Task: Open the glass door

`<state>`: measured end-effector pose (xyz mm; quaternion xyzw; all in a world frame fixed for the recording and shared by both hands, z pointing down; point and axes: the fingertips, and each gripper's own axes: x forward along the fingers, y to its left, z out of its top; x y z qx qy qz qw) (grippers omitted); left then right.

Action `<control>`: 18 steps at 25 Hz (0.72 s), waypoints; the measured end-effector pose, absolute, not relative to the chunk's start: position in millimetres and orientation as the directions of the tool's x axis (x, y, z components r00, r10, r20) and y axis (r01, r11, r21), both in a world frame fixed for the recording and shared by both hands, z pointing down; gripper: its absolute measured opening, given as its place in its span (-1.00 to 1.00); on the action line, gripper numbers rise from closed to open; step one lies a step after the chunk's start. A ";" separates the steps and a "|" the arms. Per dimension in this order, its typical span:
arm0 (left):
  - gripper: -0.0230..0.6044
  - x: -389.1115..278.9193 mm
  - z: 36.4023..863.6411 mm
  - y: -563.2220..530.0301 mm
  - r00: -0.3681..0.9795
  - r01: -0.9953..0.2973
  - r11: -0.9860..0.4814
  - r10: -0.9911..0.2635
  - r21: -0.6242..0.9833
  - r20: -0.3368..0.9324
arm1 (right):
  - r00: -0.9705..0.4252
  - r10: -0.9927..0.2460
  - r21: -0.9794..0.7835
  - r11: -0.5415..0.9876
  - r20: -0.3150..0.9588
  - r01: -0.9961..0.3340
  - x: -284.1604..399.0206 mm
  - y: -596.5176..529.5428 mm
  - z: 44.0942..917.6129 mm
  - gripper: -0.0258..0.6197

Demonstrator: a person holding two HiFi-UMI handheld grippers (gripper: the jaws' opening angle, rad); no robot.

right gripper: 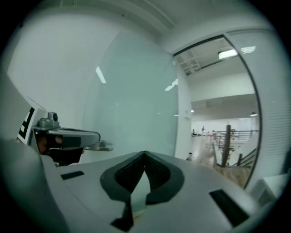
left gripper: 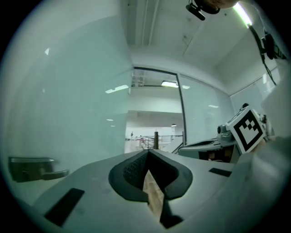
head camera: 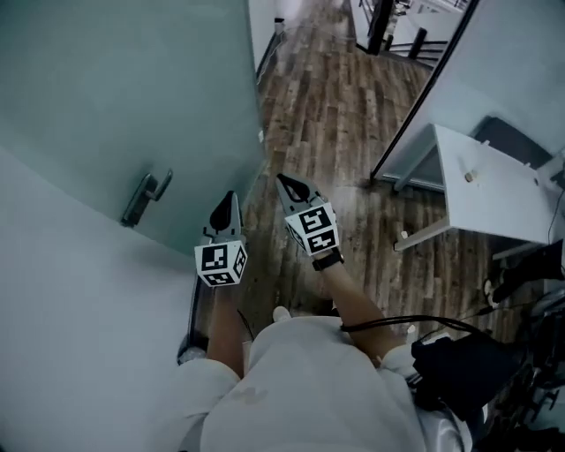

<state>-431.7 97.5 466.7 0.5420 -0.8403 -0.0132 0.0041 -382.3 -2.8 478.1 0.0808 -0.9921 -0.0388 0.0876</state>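
Observation:
The frosted glass door (head camera: 132,97) fills the left of the head view, and its metal lever handle (head camera: 146,196) sits low on the pane. My left gripper (head camera: 228,199) is shut and holds nothing; it hangs just right of the handle without touching it. The right gripper (head camera: 286,181) is also shut and bare, a little right of the door's edge over the wooden floor. From the left gripper view (left gripper: 148,154) the handle (left gripper: 34,169) lies far left. The right gripper view (right gripper: 144,154) shows the handle (right gripper: 99,146) behind the left gripper (right gripper: 59,136).
Right of the door's edge, wooden floor (head camera: 335,115) runs on to dark railing posts (head camera: 388,26). A black-framed glass partition (head camera: 424,97) and a white table (head camera: 494,185) stand at the right. A black cable and dark gear (head camera: 459,362) lie by my right side.

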 end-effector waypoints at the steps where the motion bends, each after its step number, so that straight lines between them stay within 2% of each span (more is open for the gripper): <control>1: -0.92 -413.6 459.4 69.0 -0.348 -0.937 0.347 -0.937 0.026 -0.026 | -0.960 -0.242 0.089 0.969 0.142 -0.231 -355.5 -27.6 467.3 -0.92; 4: -0.92 -359.6 437.5 -4.3 -0.159 -0.987 0.160 -0.985 -0.003 -0.064 | -0.890 -0.453 0.062 0.891 0.048 -0.450 -279.9 -87.1 432.5 -0.91; 8: -0.92 -291.8 412.3 -70.4 0.008 -0.999 -0.003 -0.994 -0.045 -0.110 | -0.784 -0.619 0.035 0.783 -0.052 -0.621 -199.3 -133.7 400.6 -0.91; 12: -0.92 -237.3 398.7 -111.5 0.095 -0.993 -0.084 -0.987 -0.084 -0.129 | -0.709 -0.701 0.016 0.710 -0.081 -0.704 -141.2 -164.8 391.2 -0.91; 18: -0.92 -194.2 399.6 -133.1 0.150 -0.985 -0.137 -0.981 -0.108 -0.122 | -0.678 -0.729 -0.007 0.682 -0.093 -0.731 -104.6 -179.8 388.8 -0.91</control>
